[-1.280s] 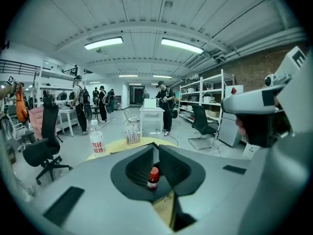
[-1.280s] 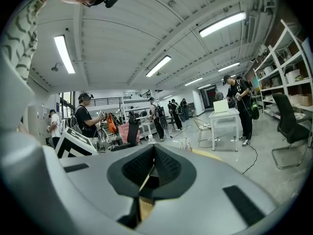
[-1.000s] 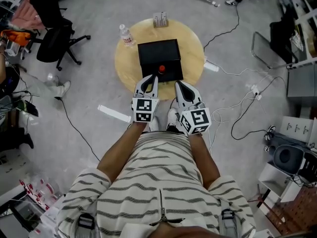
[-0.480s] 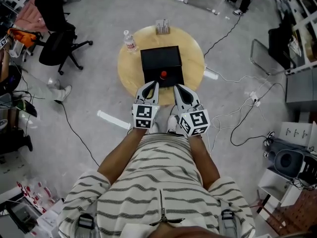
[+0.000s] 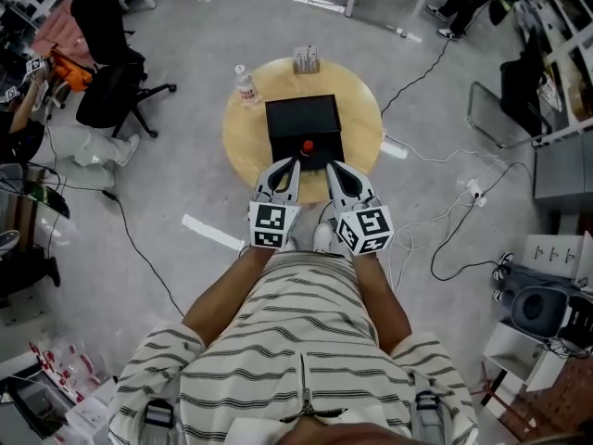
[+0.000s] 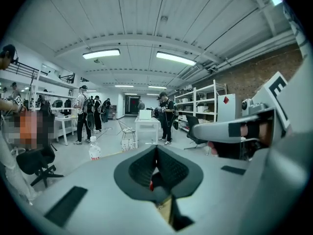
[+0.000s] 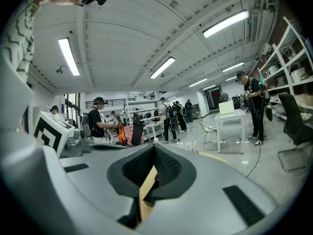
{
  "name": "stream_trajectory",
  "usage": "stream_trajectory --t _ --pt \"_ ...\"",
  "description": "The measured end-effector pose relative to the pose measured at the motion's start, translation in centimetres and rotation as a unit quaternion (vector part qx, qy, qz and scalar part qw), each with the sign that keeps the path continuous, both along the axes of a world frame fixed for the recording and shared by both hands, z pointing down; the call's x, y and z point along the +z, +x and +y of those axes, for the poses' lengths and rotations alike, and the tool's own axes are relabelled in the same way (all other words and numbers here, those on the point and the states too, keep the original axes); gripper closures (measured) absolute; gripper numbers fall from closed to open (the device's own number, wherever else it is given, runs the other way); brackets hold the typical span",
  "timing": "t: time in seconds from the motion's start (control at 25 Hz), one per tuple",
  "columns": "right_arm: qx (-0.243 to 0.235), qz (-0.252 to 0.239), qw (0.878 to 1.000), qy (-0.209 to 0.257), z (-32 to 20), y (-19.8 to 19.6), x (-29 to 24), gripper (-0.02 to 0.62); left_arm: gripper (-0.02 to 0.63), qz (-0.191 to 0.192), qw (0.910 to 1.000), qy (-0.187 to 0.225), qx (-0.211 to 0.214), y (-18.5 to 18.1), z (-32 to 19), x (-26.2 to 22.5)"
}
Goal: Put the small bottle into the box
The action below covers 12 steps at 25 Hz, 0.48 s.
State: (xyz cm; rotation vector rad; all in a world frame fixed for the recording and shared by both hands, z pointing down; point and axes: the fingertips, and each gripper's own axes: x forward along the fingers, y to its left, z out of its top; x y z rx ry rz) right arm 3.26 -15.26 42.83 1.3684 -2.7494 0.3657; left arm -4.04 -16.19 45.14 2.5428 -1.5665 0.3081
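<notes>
Left gripper (image 5: 289, 164): jaws pressed together, nothing between the pads. Right gripper (image 5: 331, 168): likewise closed, likewise empty. Held side by side, close but not touching, tips over the near rim of a round wooden table (image 5: 237, 146), marker cubes toward the striped shirt.

Just ahead of both sets of tips, in the middle of the table: a black box (image 5: 301, 119), square-on, dark all over. At its near edge, just beyond the gap between the two grippers: the small bottle (image 5: 307, 146), little more than its red cap to be seen. Impossible to tell whether inside the box or on top of it. Nothing else to be made out in the box.

Through the slit under the closed left jaws, in the left gripper view, a sliver of red (image 6: 151, 184).

Farther off and to the left of the left gripper, at the table's far-left rim: a clear water bottle (image 5: 246, 87), upright, white-capped, well apart from the box. Straight ahead past the box, at the far rim: a small pale holder (image 5: 306, 60), contents too small to tell.
</notes>
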Motion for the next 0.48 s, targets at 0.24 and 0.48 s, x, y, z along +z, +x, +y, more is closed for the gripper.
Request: stream_trajectory --t 0.24,0.48 --pt "-0.001 0.002 1.0 0.005 -0.5 0.2 -0.5 0.577 0.584 0.001 1.0 -0.001 0.002 0.2 0.1 -0.4" --pt "-0.003 0.0 1.0 0.01 -1.1 0.5 -0.7 0.577 0.584 -0.005 0.9995 0.032 0.004 0.6 -0.3 -2.0"
